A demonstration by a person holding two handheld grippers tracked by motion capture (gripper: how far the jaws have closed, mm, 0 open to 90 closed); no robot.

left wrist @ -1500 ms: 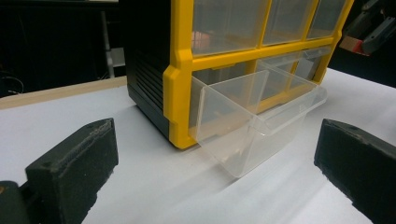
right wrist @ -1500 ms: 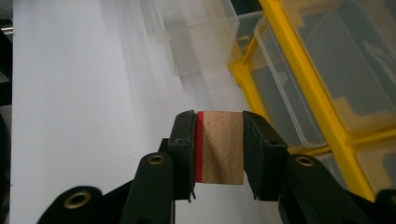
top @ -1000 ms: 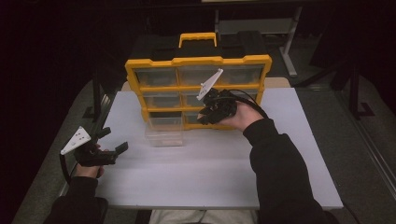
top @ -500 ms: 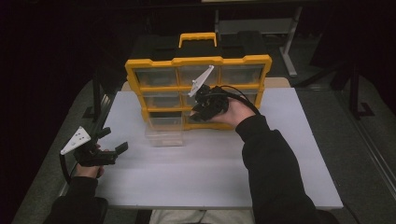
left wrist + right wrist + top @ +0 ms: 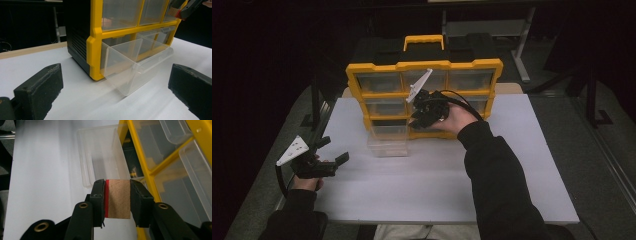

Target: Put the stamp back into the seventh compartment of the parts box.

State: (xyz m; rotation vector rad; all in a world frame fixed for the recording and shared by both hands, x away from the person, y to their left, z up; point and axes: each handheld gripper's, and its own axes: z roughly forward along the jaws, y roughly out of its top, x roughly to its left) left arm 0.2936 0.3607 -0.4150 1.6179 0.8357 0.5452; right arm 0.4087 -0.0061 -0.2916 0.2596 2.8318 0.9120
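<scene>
Your right claw (image 5: pixel 117 196) is clamped on a small wooden block with a red edge (image 5: pixel 119 198), both pads flat against its sides. In the high view that claw (image 5: pixel 424 112) sits in front of the yellow organizer (image 5: pixel 424 70), at the middle row of compartments, just to the 2 o'clock of the pulled-out clear drawer (image 5: pixel 387 141).

Change since a second ago: your right hand has drifted toward 9 o'clock across the organizer's face, from the right-hand column to nearly over the open drawer. The grip on the block looks no different. Judgement: you are carrying the block to that drawer, and the drop is close but not yet lined up; the block sits at the drawer's near-right corner, not over its middle.

The drawer hangs out of the bottom-left slot, its front tilted down onto the white desk (image 5: pixel 512 180). It looks empty in the left gripper view (image 5: pixel 135 67).

Your left claw (image 5: pixel 329 152) rests at the desk's 8 o'clock edge, jaws wide apart and holding nothing, in the same spot as in both earlier frames. The drawer and organizer have not shifted either.
</scene>
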